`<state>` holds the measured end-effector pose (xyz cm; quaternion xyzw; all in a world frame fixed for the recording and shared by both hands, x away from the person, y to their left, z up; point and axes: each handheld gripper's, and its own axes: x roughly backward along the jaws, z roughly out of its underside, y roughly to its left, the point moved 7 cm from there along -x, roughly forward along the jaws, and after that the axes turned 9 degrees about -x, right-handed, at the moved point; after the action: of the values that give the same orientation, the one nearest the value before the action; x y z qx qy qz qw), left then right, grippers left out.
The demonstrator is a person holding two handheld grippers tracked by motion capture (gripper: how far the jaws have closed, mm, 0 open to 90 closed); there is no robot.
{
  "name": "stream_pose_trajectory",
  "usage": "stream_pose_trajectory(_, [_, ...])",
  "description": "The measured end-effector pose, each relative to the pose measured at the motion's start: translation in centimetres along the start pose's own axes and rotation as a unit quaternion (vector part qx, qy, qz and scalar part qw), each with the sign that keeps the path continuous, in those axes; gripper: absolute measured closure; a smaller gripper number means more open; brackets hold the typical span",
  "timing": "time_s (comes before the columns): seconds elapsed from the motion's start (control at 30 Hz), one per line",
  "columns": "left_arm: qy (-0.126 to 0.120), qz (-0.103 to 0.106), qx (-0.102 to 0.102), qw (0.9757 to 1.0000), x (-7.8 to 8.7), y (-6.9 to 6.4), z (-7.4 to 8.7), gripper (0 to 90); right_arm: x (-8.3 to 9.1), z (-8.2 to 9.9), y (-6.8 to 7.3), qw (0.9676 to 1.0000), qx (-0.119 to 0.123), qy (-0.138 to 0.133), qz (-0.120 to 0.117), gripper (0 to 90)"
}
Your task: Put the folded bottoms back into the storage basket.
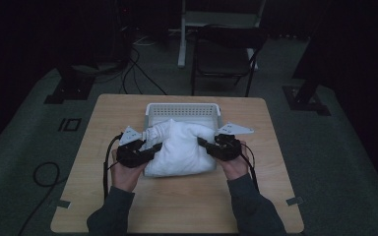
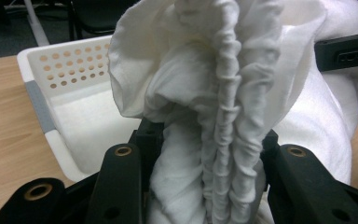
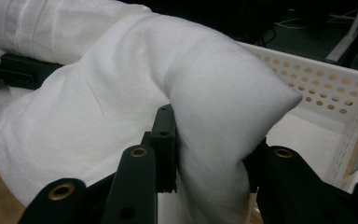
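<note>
While the white pillow point(image 1: 182, 147) lies across the near rim of the white perforated basket point(image 1: 182, 109), it covers most of the basket's inside, so only the far wall and a strip of the floor can be made out in the high view. Both ends of the pillow are hidden where the jaws bite. The left gripper point(image 1: 150, 149) pinches a gathered, wrinkled bunch of the pillow's cover at its left end; in the left gripper view that bunch point(image 2: 214, 140) stands up between the two black jaws and blocks most of what lies beyond, leaving a corner of the basket point(image 2: 60, 70) with a grey tape strip visible. The right gripper point(image 1: 205, 146) is clamped on the pillow's right corner, which bulges smooth and plump between its jaws in the right gripper view point(image 3: 214, 135). The jaw tips themselves are buried in cloth in both gripper views. The person's forearms are cut off by the bottom edge of the high view.

The table point(image 1: 177, 206) is light wood with small grey tabs at its near corners. Around it the room is dim: grey carpet, loose black cables point(image 1: 44, 174), and a dark folding chair point(image 1: 225, 54) behind the table, its details hard to read
</note>
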<state>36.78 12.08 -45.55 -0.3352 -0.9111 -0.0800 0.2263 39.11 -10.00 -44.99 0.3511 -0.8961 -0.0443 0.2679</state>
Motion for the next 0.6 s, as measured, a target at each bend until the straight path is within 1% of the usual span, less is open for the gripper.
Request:
stream_pose_trajectory(0.23, [-0.001, -0.001, 0.0, 1.0, -0.1, 0.2, -0.5, 59.5, -0.1, -0.6, -0.2, 1.0, -0.004, -0.004, 0.0, 68.3])
stream_pose_trajectory(0.43, [-0.005, -0.003, 0.0, 1.0, -0.1, 0.4, -1.0, 59.5, -0.1, -1.2, -0.2, 0.9999, 0.005, -0.008, 0.007, 68.5])
stream_pose_trajectory(0.6, [-0.006, -0.005, -0.003, 1.0, -0.1, 0.5, -1.5, 59.5, 0.0, -1.6, -0.2, 0.9999, 0.005, -0.012, 0.008, 68.5])
